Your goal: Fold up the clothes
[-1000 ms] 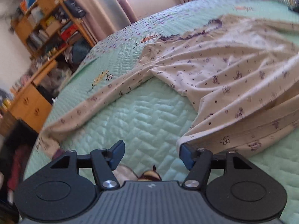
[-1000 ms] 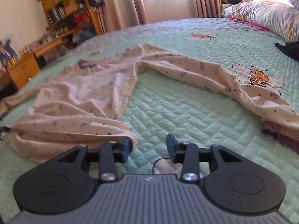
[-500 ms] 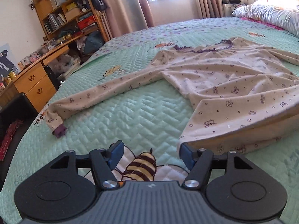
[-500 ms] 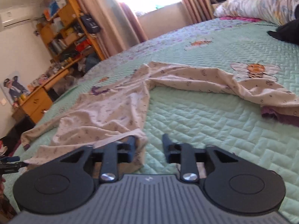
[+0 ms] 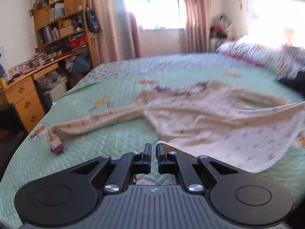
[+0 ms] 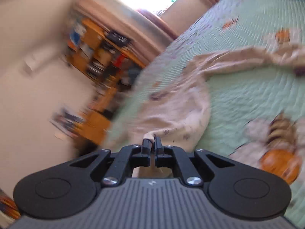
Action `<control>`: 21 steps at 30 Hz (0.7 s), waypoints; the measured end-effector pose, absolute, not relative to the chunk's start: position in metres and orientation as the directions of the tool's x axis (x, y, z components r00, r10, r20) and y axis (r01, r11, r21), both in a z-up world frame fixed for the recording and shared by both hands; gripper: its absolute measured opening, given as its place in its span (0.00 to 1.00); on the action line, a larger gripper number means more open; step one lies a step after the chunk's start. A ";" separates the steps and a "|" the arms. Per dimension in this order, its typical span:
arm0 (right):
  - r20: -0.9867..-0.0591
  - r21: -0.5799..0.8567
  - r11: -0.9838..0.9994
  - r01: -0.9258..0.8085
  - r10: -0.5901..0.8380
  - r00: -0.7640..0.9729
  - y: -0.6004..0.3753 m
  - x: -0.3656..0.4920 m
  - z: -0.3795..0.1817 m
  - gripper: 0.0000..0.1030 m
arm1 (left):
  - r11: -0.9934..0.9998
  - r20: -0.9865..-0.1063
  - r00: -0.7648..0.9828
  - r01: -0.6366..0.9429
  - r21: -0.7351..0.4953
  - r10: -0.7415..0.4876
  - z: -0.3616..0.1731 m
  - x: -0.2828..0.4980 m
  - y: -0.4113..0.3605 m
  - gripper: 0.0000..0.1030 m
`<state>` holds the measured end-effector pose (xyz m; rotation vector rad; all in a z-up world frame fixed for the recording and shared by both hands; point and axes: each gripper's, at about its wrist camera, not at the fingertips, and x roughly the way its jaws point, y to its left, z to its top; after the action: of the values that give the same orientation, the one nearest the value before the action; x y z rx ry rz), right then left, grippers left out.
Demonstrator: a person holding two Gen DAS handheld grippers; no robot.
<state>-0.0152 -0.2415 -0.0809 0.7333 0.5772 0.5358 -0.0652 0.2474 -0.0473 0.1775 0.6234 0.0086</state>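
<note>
Since half a second ago both claws have closed. Green quilt (image 5: pixel 118 139) bears the cream shirt (image 5: pixel 219 122), its sleeve trailing far left. Left gripper (image 5: pixel 153 149) nearly together at the near hem corner; grip uncertain. Right gripper (image 6: pixel 152 143) clamped on a raised hem fold.

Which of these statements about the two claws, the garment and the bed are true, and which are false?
1. The right claw pinches the cream garment. True.
2. The left claw is wide open. False: its fingers are nearly together at the garment's hem.
3. The garment is folded into a neat square. False: it lies spread out, one sleeve stretched.
4. The green quilt covers the bed. True.
</note>
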 end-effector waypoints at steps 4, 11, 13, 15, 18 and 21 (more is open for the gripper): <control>-0.347 0.786 0.601 -0.146 0.624 0.700 -0.253 -0.021 -0.088 0.03 | 0.984 -0.617 0.780 0.016 0.180 0.100 -0.064 -0.070 0.258 0.09; -0.467 0.671 0.726 -0.150 0.571 0.675 -0.240 -0.015 -0.124 0.13 | 0.978 -0.677 0.717 -0.033 0.204 0.165 -0.094 -0.080 0.277 0.29; -0.483 0.651 0.742 -0.163 0.570 0.665 -0.236 -0.014 -0.131 0.27 | 0.977 -0.643 0.745 -0.050 0.208 0.175 -0.094 -0.083 0.278 0.51; -0.498 0.630 0.757 -0.177 0.567 0.656 -0.232 -0.014 -0.139 0.54 | 0.978 -0.601 0.779 -0.076 0.192 0.179 -0.090 -0.086 0.281 0.89; -0.520 0.597 0.777 -0.197 0.563 0.642 -0.227 -0.014 -0.151 0.61 | 0.983 -0.576 0.800 -0.093 0.158 0.168 -0.087 -0.079 0.282 0.89; -0.543 0.564 0.796 -0.219 0.557 0.628 -0.221 -0.013 -0.162 0.61 | 0.982 -0.584 0.793 -0.090 0.167 0.172 -0.090 -0.071 0.277 0.89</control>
<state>-0.0133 -0.2207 -0.1622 0.4789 0.7718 0.4645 -0.0710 0.2772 -0.0901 0.1333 0.6402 0.1411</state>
